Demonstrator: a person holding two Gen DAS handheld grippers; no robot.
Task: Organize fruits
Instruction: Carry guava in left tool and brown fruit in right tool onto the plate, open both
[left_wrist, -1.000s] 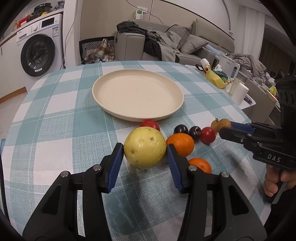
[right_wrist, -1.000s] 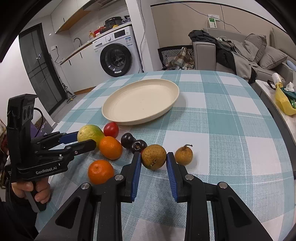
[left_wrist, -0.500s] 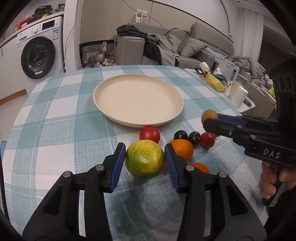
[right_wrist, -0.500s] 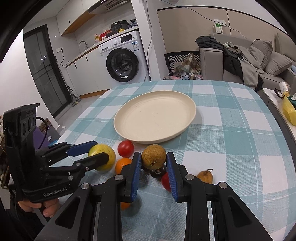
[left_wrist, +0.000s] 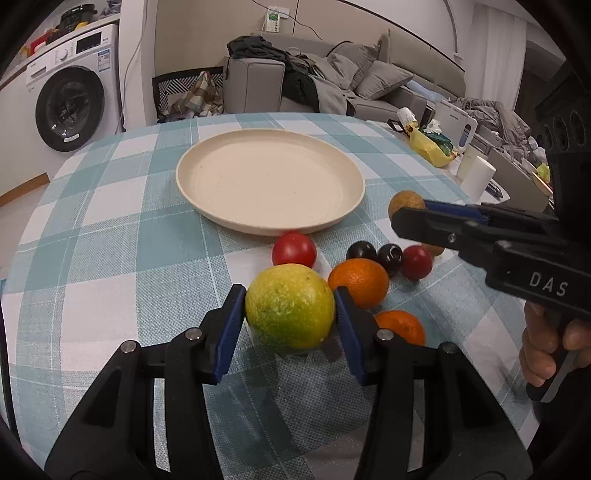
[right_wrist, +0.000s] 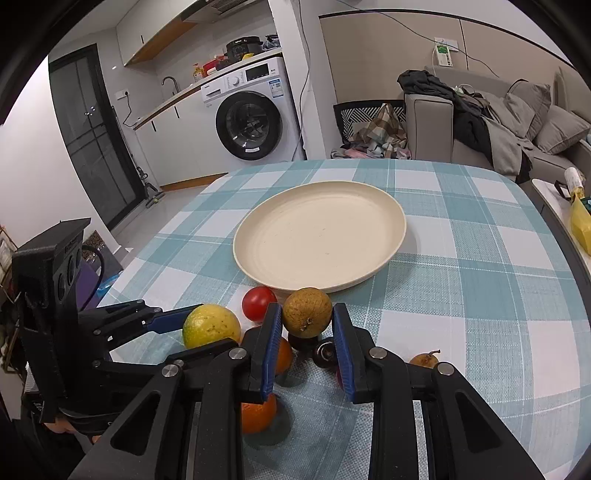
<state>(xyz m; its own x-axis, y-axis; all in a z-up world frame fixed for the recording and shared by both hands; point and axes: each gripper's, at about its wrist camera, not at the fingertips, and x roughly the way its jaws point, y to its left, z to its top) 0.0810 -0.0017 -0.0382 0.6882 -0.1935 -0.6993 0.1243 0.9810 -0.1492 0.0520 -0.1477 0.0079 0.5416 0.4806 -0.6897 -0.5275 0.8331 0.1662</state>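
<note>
My left gripper (left_wrist: 290, 312) has a big yellow-green citrus fruit (left_wrist: 290, 306) between its blue pads, which touch it on both sides while the jaws are opening. The right wrist view shows the same fruit (right_wrist: 210, 325) low over the cloth. My right gripper (right_wrist: 306, 325) is shut on a round brown fruit (right_wrist: 306, 313), held clear of the table just short of the cream plate (right_wrist: 317, 236). In the left wrist view that brown fruit (left_wrist: 406, 201) hangs to the right of the plate (left_wrist: 269, 177), which has nothing on it.
Loose on the checked tablecloth (left_wrist: 110, 240) near the plate lie a red tomato (left_wrist: 294, 249), two oranges (left_wrist: 357, 282), two dark plums (left_wrist: 361, 251), a small red fruit (left_wrist: 416, 262) and a small brown pear (right_wrist: 424, 358). A hand (left_wrist: 546, 347) grips the right tool.
The right gripper lifted the brown fruit off the cloth and carried it toward the plate. The left pads drew in onto the citrus fruit, which turned its green side up.
</note>
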